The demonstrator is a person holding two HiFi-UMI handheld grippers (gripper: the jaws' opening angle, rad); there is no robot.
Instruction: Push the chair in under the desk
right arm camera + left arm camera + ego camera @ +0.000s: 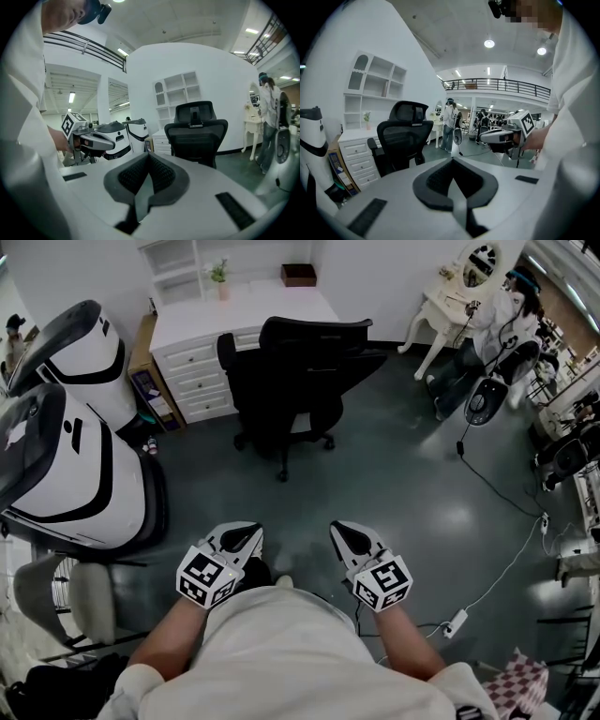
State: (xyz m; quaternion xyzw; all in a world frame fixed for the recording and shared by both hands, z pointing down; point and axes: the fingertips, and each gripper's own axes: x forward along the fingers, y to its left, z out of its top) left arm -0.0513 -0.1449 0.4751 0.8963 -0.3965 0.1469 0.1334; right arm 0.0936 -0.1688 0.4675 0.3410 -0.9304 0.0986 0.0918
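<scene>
You hold both forearms out in front of your chest, level with one another and a little apart. The left gripper (247,536) and the right gripper (343,532) sit side by side, and their tips lean slightly toward each other. Each gripper points forward and a little downward over the glossy dark grey floor (403,493). Each marker cube rides on top, close to your wrist. In the left gripper view the jaws meet along their length with nothing caught between the dark ribbed pads. The right gripper view shows the same, pads pressed together and empty.

The black mesh-backed office chair on castors (292,381) stands well apart from both grippers, straight ahead of them. Its backrest is turned toward you. It stands at the white wooden desk with a stack of drawers (246,307), just to the right of those drawers. The top of its backrest overlaps the desk's front edge in the head view. From these views you cannot tell how far the seat reaches beneath the desktop.
</scene>
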